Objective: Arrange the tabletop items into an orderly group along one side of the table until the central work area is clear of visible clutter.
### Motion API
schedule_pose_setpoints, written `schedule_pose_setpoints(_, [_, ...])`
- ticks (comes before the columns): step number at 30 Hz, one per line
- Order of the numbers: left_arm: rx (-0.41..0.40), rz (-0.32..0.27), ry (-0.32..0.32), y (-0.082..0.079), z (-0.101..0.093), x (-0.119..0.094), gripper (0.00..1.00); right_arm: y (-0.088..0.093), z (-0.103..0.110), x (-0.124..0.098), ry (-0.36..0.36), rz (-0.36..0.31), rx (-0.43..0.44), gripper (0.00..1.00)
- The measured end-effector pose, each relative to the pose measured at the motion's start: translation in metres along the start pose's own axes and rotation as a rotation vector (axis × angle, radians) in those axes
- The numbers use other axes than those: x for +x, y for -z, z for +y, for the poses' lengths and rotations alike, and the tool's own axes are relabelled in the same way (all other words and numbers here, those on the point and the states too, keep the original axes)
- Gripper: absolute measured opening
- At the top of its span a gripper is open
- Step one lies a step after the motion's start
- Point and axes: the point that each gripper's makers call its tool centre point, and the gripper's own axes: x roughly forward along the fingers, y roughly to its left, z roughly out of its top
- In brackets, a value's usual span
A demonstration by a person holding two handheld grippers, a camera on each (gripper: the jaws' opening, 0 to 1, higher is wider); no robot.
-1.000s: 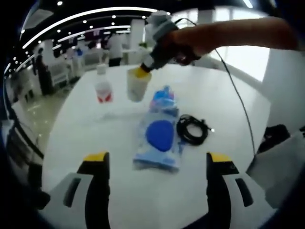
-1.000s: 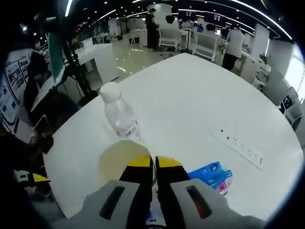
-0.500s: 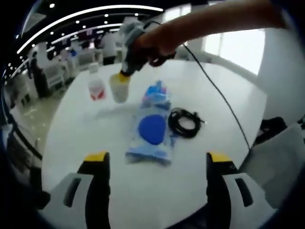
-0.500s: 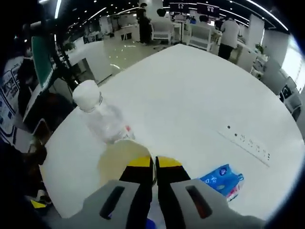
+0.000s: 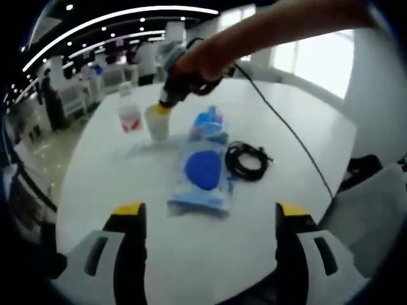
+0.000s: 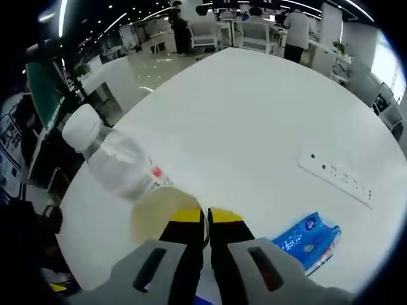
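We find the right tongs (image 6: 205,219) clamped on the rim of a pale cup (image 6: 161,213), one jaw inside and one outside, with a capped water bottle (image 6: 117,165) just beyond the cup and possibly touching it. In the left gripper view the cup sits at or very near the bench (image 5: 299,152); we cannot tell whether it has landed. The left tongs (image 5: 206,219) stand open and empty, well short of a blue packet (image 5: 203,168) and a coiled black cable (image 5: 247,162) ahead of them. We judge the main risk to be the cup nudging the bottle and toppling it towards the nearby bench edge. A rim-only grip may also tip the cup on release.
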Motion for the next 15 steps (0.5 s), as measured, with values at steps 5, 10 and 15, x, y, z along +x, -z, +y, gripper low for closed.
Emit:
schedule_pose_setpoints(5, [-0.001,0.001,0.002,0.001,0.000,-0.001,0.81,0.001,0.000,0.001,0.000,-0.001,0.014,0.02])
schedule_pose_setpoints(10, [-0.009,0.005,0.000,0.003,0.001,-0.002,0.81,-0.002,-0.003,0.009,-0.003,0.004,0.022,0.02])
schedule_pose_setpoints(15, [-0.017,0.003,-0.002,0.004,0.001,-0.002,0.81,-0.003,-0.004,0.012,0.001,0.013,0.011,0.02])
